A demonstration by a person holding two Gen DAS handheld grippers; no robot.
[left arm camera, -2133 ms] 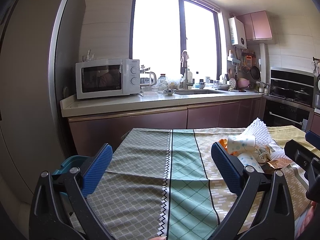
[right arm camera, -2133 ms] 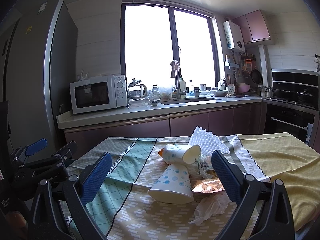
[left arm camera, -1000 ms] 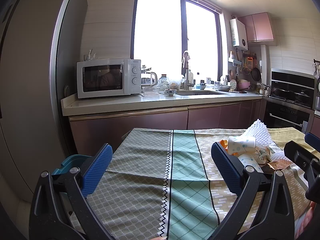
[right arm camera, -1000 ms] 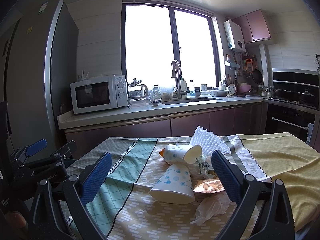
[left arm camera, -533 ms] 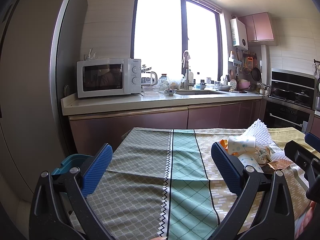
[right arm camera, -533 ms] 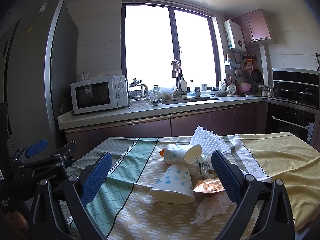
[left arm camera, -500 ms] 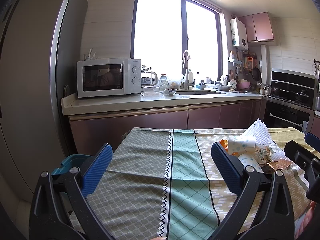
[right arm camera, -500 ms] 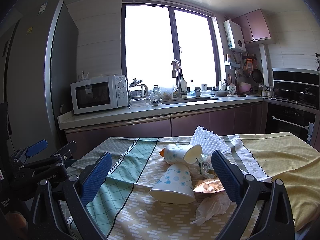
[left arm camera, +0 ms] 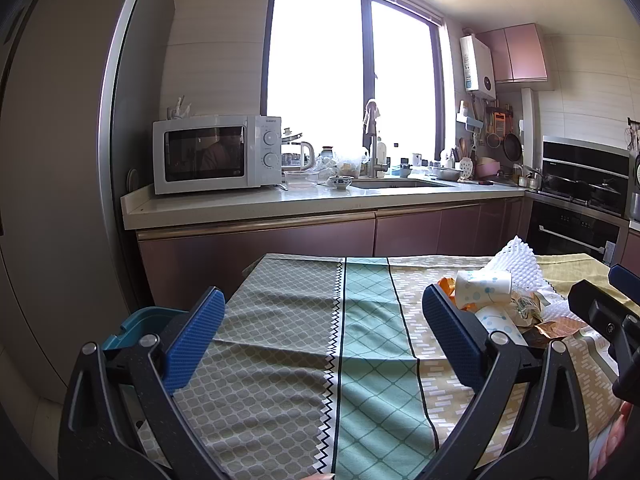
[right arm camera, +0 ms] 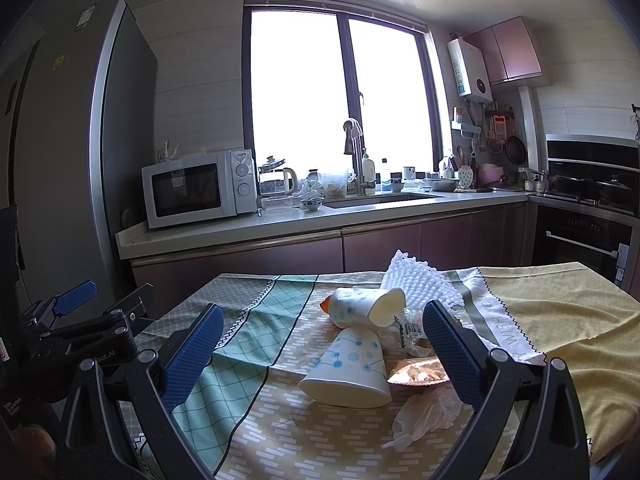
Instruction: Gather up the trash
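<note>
**Grippers wait wide, trash pile untouched**

Right gripper (right arm camera: 320, 344) hangs wide apart and empty over the tablecloth (right arm camera: 256, 420); the left gripper (left arm camera: 320, 328) likewise. Nothing looks collected yet: foam net (right arm camera: 420, 284), two paper cups (right arm camera: 352, 364), wrappers and plastic film (right arm camera: 424, 412) lie just ahead of the right gripper. Cloth edge reads "WISH YOU".

A bright double window (right arm camera: 340, 96) fills the frame's upper centre; below it a pale counter (right arm camera: 320, 216) over mauve cabinets (right arm camera: 384, 244); grey fridge (right arm camera: 60, 152) at left; oven (right arm camera: 584, 232) right.
</note>
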